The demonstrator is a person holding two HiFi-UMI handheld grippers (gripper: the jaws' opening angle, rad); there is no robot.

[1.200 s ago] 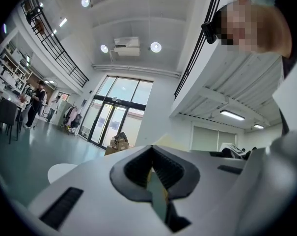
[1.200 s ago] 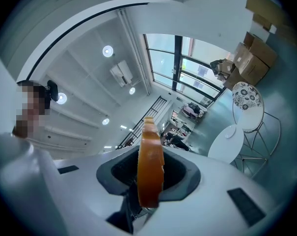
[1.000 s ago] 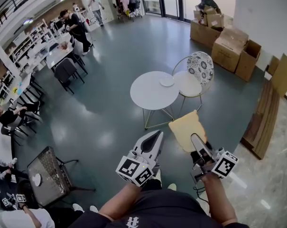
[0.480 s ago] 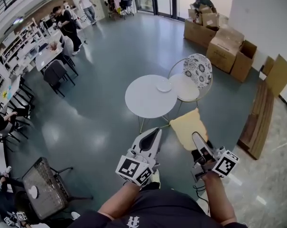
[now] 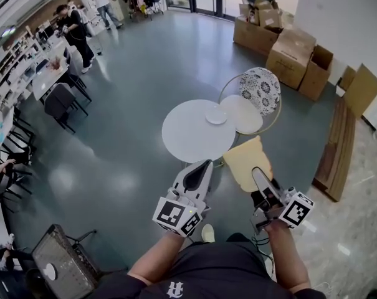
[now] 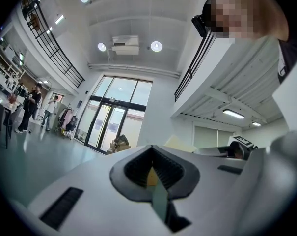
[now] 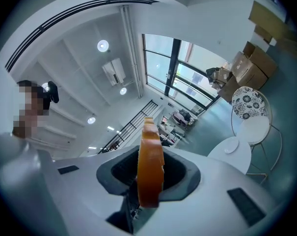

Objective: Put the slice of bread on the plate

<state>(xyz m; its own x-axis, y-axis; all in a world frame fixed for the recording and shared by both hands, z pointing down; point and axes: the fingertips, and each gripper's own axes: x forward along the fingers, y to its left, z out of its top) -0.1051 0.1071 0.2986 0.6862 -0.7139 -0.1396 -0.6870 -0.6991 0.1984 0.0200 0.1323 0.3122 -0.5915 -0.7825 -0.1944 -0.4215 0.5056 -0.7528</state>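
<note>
Right tool: pinching the slice of bread by its lower edge. In the right gripper view the slice stands edge-on between the pads, crust toward the camera. Left tool: jaws pressed together, nothing in them.

Where the bread is: up in the air in your right tool, not yet over the surface. In the head view it shows just off the surface's near right edge. The plate lies near the far right edge, on the side by the chair, well apart from the slice.

Handling, as judged: light, thin, probably soft. It should squash or tear under a hard pinch, and it may flop once tipped flat. The hold low on the crust looks sound, since that is likely the firmest part. Lay it down flat; don't drop it on edge, and let go gently so it doesn't cling to a pad.

Against the earlier frames: the surface and chair sit lower in the head view and the boxes by the wall are closer. Both tools have been carried forward side by side. Grip on the slice unchanged; left tool the same.
</note>
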